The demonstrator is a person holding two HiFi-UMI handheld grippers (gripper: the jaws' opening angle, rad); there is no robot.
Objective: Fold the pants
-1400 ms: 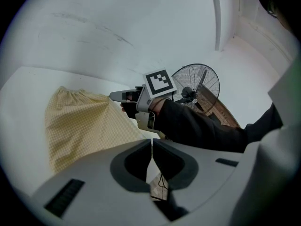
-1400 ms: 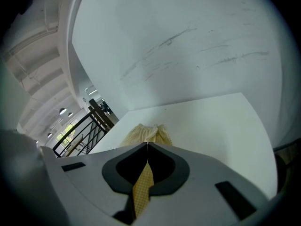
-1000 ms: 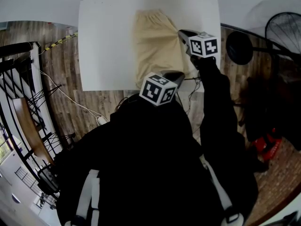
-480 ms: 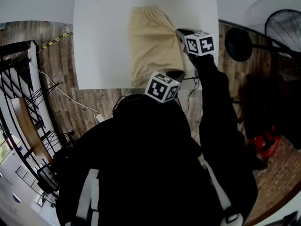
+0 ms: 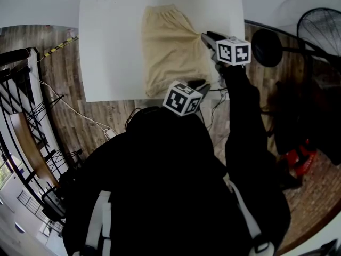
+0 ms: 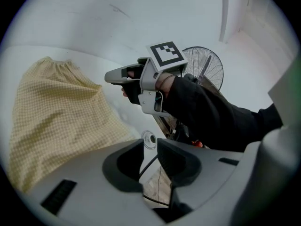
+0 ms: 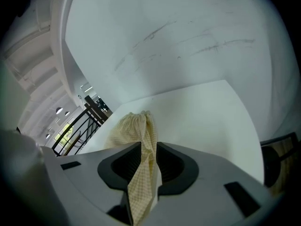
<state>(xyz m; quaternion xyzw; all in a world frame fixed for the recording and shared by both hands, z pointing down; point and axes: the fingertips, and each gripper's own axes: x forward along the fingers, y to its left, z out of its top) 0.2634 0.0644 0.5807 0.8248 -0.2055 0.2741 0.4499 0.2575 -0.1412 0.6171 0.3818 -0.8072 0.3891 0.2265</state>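
Observation:
Beige checked pants (image 5: 170, 47) lie lengthwise on the white table (image 5: 112, 47), waistband at the far end. My right gripper (image 5: 204, 36) is at their right edge, shut on a fold of the cloth. In the right gripper view the cloth (image 7: 134, 126) runs from the table up between the jaws of that gripper (image 7: 148, 161). My left gripper (image 5: 198, 83) hovers at the table's near edge, right of the pants' near corner. Its jaws (image 6: 150, 149) stand close together with nothing between them. The left gripper view also shows the pants (image 6: 56, 107) and the right gripper (image 6: 110, 76).
A standing fan (image 5: 319, 31) and a round black base (image 5: 266, 48) are to the right of the table. A black railing (image 5: 21, 116) and a white cable (image 5: 80, 113) are on the wooden floor at the left. A cable hole (image 6: 149, 138) sits in the table near its front edge.
The table and pants have drifted slightly left in the head view. Both grippers have kept nearly the same places, and the right one still grips the pants' edge.

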